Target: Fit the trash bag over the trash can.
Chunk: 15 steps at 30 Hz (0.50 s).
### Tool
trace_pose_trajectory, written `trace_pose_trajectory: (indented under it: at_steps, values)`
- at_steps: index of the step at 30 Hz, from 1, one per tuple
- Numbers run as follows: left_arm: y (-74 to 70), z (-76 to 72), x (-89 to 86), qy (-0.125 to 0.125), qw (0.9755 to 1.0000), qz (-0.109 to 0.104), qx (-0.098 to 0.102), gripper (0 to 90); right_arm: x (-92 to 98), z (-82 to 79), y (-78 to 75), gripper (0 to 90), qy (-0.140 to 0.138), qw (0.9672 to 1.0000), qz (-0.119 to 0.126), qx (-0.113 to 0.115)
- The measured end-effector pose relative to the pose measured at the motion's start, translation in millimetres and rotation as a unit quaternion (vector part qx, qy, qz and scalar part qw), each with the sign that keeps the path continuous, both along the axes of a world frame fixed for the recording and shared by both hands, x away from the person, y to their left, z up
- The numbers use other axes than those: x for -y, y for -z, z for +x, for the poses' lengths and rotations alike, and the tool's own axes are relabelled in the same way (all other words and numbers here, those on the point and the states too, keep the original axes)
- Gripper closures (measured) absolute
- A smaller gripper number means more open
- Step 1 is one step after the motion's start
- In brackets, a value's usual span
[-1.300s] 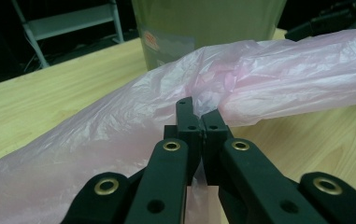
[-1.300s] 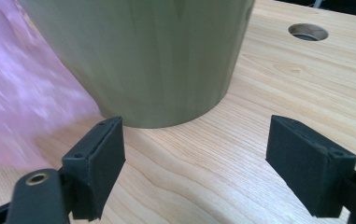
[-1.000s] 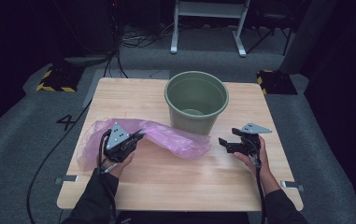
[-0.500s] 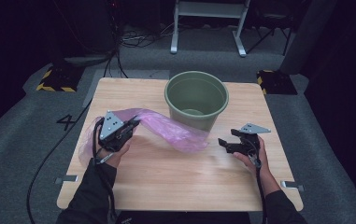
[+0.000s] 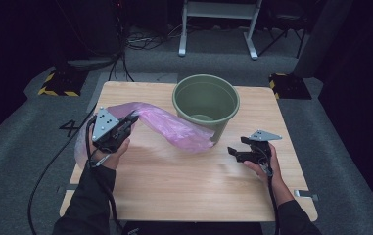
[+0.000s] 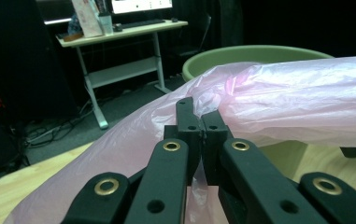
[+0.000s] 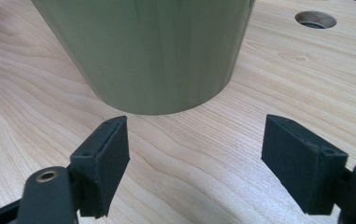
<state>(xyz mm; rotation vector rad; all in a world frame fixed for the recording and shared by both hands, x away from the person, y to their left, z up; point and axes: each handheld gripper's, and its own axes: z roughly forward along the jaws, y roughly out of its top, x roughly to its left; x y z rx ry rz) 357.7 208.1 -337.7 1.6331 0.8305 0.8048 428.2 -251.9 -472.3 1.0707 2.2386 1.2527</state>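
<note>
A thin pink plastic bag stretches across the wooden table from its left side to the foot of a green bucket. My left gripper is shut on the bag's left end and holds it raised above the table. In the left gripper view the jaws pinch the pink bag between their tips, my left gripper aimed toward the bucket. My right gripper rests low at the right of the table, open and holding nothing. My right gripper faces the bucket's wall.
A round hole sits in the tabletop beyond the bucket. Behind the table stand a white desk frame and floor cables. Yellow-black striped blocks lie on the grey floor at both far corners.
My left gripper has risen with the bag's end, pulling the bag up off the table into an arch. The right gripper has stayed in place.
</note>
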Motion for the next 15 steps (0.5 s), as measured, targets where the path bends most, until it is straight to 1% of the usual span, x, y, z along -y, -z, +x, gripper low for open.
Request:
trace_pose_trajectory:
  at_steps: [3, 8, 12, 14, 15]
  values:
    - [-6.4, -0.3, -1.9, -0.008, 0.9999, 0.005, 0.006, 89.5, 0.5, 0.3, 0.9, 23.6, 0.0, 1.0, -0.002, -0.002]
    - [-16.2, 0.5, -6.9, -0.022, 0.9997, 0.002, 0.015, 89.5, 1.5, -0.1, 0.7, 23.5, -0.001, 1.0, -0.002, -0.002]
    - [-22.7, 3.5, -9.1, -0.032, 0.9993, -0.004, 0.017, 89.5, 1.7, -1.1, -1.0, 23.6, -0.004, 1.0, -0.001, 0.0]
    - [-25.1, 6.5, -8.8, -0.036, 0.9992, -0.003, 0.014, 89.5, 1.4, -2.5, -3.7, 23.6, -0.007, 0.9999, 0.007, -0.005]
    - [-26.3, 7.8, -8.3, -0.037, 0.9992, -0.001, 0.014, 89.5, 0.7, -4.2, -6.4, 23.5, -0.009, 0.9999, 0.007, -0.001]
